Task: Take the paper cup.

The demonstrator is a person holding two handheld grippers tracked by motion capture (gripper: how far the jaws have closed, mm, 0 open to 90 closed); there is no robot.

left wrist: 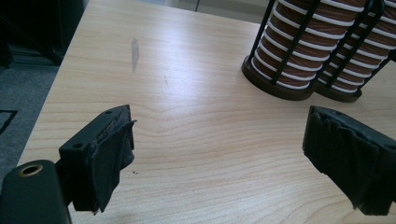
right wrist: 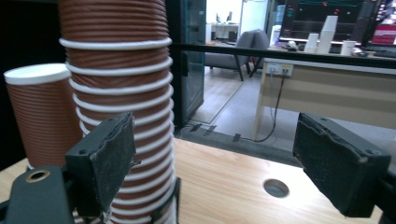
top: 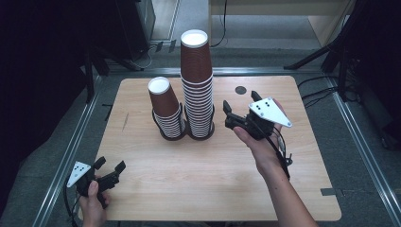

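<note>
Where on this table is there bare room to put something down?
The wood in front of the cup stacks, between the left hand-held gripper and the right hand-held gripper, is bare. So is the far left strip. It is crowded around the stacks.

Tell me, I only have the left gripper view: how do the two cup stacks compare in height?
Observer: The right stack is clearly taller than the left stack; both are upside-down brown paper cups in black wire holders.
Operator: Where is the other claw?
Observer: The right claw is held above the table to the right of the taller stack, pointing toward it, not touching.
Operator: Holding anything?
Observer: No, its jaws stand apart with nothing between them.
Operator: Anything else on the table?
Observer: A small round hole behind that claw.
</note>
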